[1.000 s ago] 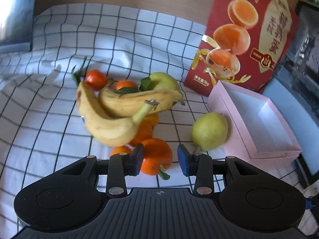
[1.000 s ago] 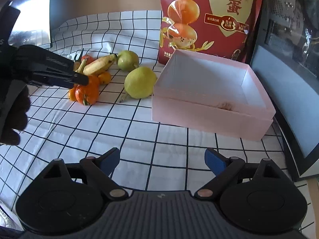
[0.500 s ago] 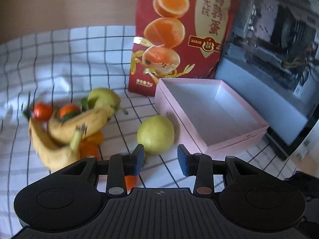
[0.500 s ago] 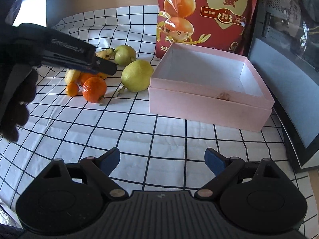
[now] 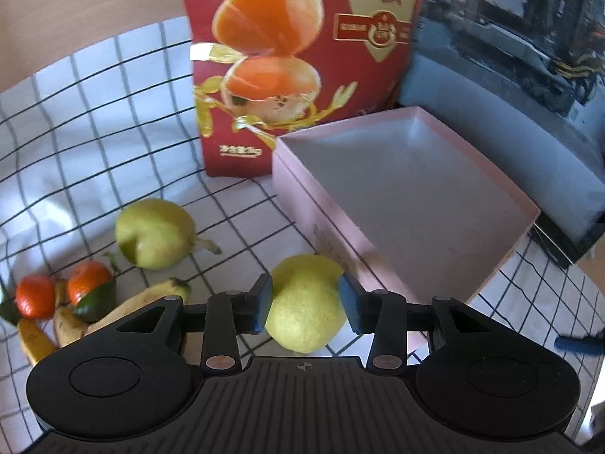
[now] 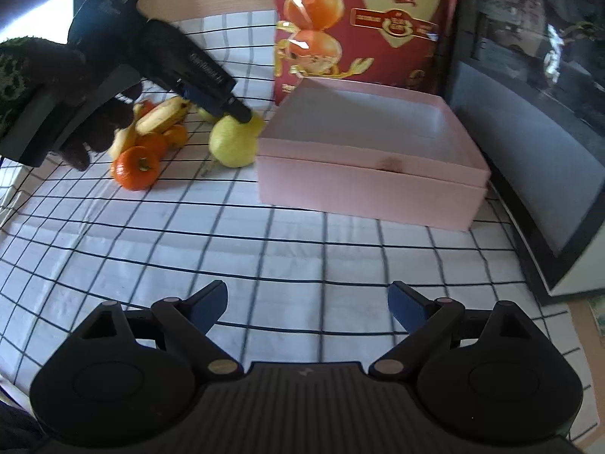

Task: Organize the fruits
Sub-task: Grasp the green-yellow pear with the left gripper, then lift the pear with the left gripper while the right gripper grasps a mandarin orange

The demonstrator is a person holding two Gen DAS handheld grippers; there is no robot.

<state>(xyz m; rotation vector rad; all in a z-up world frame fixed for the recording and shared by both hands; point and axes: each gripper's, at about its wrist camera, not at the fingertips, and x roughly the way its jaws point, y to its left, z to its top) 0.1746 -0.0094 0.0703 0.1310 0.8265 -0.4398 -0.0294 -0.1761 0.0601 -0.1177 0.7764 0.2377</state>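
two blue pads (image 5: pixel 262 304) astride yellow pear (image 5: pixel 304 312) (left hand-held gripper (image 5: pixel 306 304))

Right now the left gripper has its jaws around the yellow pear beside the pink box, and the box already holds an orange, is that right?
Not quite: the pink box is empty, as the left wrist view shows. The oranges lie on the cloth by the bananas. The rest stands: the left gripper, whose jaws have just been opening, straddles the yellow pear beside the box.

Daylight fell across the checked cloth (image 6: pixel 264 257) from about 10 o'clock, where a blown-out patch glared at the right wrist view's upper left corner. The red bag (image 5: pixel 298 60) was softly blurred. Grid lines bowed strongly toward the edges. Both grippers' near bodies sat dark, almost featureless.
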